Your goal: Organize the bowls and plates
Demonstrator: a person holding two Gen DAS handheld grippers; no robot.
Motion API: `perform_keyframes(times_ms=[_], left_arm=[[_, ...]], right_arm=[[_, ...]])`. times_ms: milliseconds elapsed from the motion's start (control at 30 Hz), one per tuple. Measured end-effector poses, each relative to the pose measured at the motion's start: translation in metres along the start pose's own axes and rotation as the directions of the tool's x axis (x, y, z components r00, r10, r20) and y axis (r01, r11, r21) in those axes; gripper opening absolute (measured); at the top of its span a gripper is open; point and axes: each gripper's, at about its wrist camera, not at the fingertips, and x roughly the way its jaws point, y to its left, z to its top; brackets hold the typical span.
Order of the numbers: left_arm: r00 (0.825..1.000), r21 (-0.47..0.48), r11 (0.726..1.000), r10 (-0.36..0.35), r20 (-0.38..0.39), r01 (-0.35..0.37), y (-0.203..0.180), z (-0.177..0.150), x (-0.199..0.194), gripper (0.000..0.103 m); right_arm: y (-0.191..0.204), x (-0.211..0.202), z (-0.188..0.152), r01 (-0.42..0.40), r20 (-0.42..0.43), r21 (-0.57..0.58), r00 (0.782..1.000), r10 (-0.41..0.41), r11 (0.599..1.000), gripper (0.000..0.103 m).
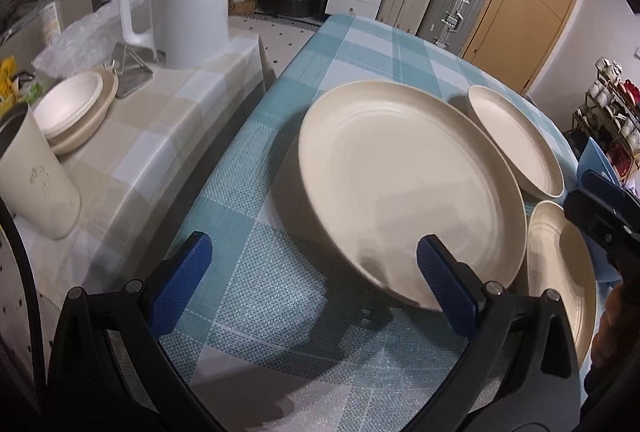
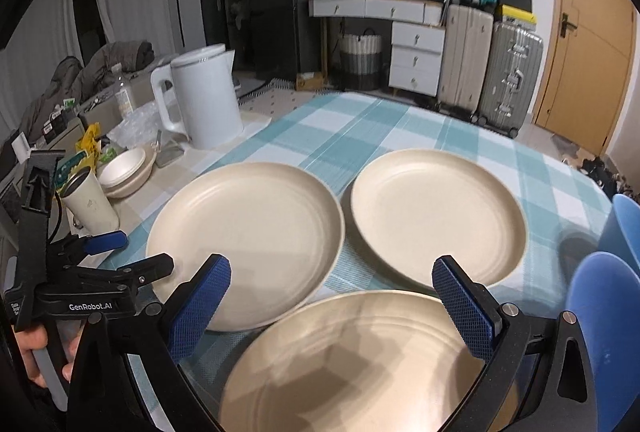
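Cream plates, three of them, lie close together on the checked tabletop (image 2: 400,120): left plate (image 2: 246,240), right plate (image 2: 438,216) and near plate (image 2: 360,364), the last cut off by the frame's bottom edge. Both the left gripper (image 1: 312,272) and right gripper (image 2: 332,296) hover with jaws spread, holding nothing. Stacked bowls (image 2: 126,164) sit beside a kettle (image 2: 204,96). Blue bowls (image 2: 608,316) are cropped at the right edge.

Dim indoor light, soft shadows on the tablecloth (image 1: 280,292), slight motion blur, strong fisheye bending, black vignetted corners.
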Motion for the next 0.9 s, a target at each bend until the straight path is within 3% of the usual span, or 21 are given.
perform_keyframes(times_ms=[267,400,600,900], left_arm=[[1.0,-0.019,1.0,-0.02,-0.004,0.019,0.003,0.0,0.001,0.102],[1.0,-0.034,0.999,-0.028,0.0,0.028,0.004,0.001,0.0,0.102],[0.999,-0.052,0.998,-0.043,0.008,0.043,0.007,0.001,-0.002,0.102],[0.997,-0.069,0.995,-0.071,0.027,0.073,0.011,0.001,-0.004,0.086]], right_arm=[[0.009,0.026,0.011,-0.052,-0.036,0.046,0.998,0.054,0.998,0.102],[0.01,0.039,0.011,-0.085,-0.074,0.063,0.993,0.089,0.994,0.093],[0.013,0.056,0.01,-0.102,-0.117,0.079,0.987,0.111,0.992,0.088],[0.022,0.069,0.009,-0.091,-0.144,0.056,0.985,0.098,0.994,0.082]])
